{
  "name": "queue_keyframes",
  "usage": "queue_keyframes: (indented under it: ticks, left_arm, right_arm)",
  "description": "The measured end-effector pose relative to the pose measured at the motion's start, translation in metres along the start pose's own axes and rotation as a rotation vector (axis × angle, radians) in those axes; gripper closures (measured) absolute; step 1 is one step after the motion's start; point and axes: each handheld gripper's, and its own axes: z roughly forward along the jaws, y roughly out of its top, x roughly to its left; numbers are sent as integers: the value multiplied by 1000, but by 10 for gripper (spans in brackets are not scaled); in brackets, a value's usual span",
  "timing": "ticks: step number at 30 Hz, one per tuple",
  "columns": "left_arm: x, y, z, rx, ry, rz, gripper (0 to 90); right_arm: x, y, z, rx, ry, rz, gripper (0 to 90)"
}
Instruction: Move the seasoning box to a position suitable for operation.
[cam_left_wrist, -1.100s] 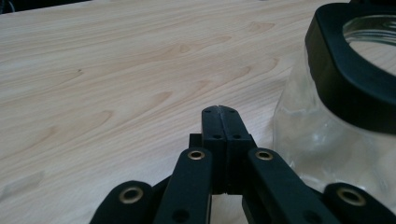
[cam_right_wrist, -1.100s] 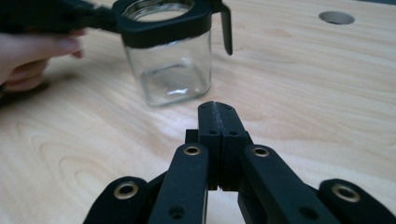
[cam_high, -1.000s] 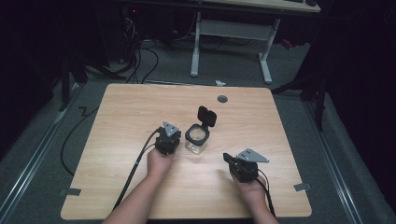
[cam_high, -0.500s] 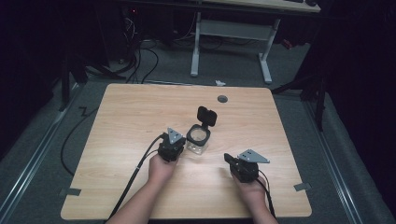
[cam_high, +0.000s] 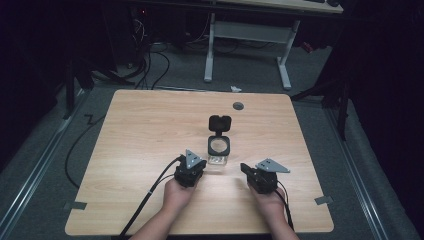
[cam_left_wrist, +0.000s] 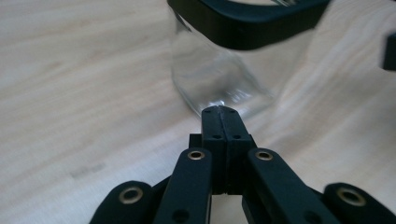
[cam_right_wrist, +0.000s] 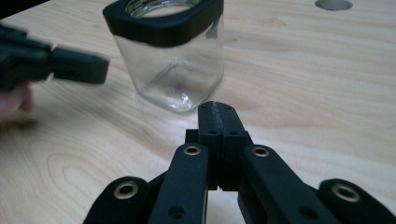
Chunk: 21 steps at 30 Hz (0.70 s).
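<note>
A clear square glass jar (cam_high: 218, 151) with a black collar stands at the table's middle, its black flip lid (cam_high: 220, 123) swung open behind it. My left gripper (cam_high: 196, 166) sits just left of the jar, jaws shut with nothing between them. In the left gripper view its tip (cam_left_wrist: 222, 112) is close to the jar's (cam_left_wrist: 224, 70) base. My right gripper (cam_high: 246, 169) rests to the jar's right, a short way off, also shut and empty. The right gripper view has its tip (cam_right_wrist: 218, 109) just short of the jar (cam_right_wrist: 173, 70), with the left gripper (cam_right_wrist: 56, 67) blurred at the left.
A round cable hole (cam_high: 238, 105) lies in the wooden table (cam_high: 150, 130) behind the jar. Tape marks (cam_high: 75, 205) sit near the front corners. Beyond the far edge stand a white desk frame (cam_high: 247, 35) and floor cables (cam_high: 150, 60).
My left gripper has drawn back toward the person and slightly right, staying beside the jar. The right gripper and the jar have not moved.
</note>
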Motion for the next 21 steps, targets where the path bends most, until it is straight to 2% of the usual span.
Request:
queue_keyframes:
  ticks: [1, 3, 4, 6, 7, 8, 9, 10, 11, 12, 14, 15, 17, 18, 19, 21]
  left_arm:
    - [0, 0, 0, 0, 0, 0, 900]
    - [-9, -6, -2, 2, -24, 15, 900]
    - [-16, -9, 1, 10, -31, 15, 898]
    - [-20, -10, 6, 9, -29, 23, 894]
    - [-20, -10, 6, 9, -29, 23, 894]
    - [-24, -10, 10, 7, -27, 33, 895]
    - [-26, -11, 12, 4, -26, 48, 899]
    - [-26, -11, 12, 4, -26, 48, 900]
    - [-26, -12, 15, 7, -25, 55, 900]
    - [-26, -12, 17, 13, -24, 56, 900]
    - [-26, -11, 20, 17, -22, 64, 900]
    - [-26, -11, 20, 17, -22, 64, 900]
    - [-25, -9, 22, 10, -23, 75, 900]
    - [-25, -9, 22, 10, -23, 75, 900]
    - [-25, -7, 23, 8, -25, 63, 900]
    - [-24, -7, 24, 12, -28, 66, 900]
  right_arm:
    - [-1, 6, 1, -8, 1, -2, 900]
    - [-2, 12, 2, -18, 8, 6, 900]
    - [-4, 28, 6, -38, -1, -5, 900]
    - [-9, 46, 13, -48, -1, 8, 900]
    - [-9, 46, 13, -48, -1, 8, 900]
    - [-12, 68, 18, -68, 0, 16, 900]
    - [-14, 79, 20, -80, -2, 17, 900]
    - [-14, 79, 20, -80, -2, 17, 900]
    - [-15, 91, 22, -91, -4, 15, 900]
    - [-18, 113, 27, -111, -4, 15, 900]
    - [-21, 132, 34, -124, 2, 23, 900]
    - [-21, 132, 34, -124, 2, 23, 900]
    - [-20, 153, 45, -122, 0, 12, 900]
    - [-20, 153, 45, -122, 0, 12, 900]
    - [-21, 162, 54, -108, 2, 12, 900]
    - [-19, 168, 63, -91, -3, 7, 900]
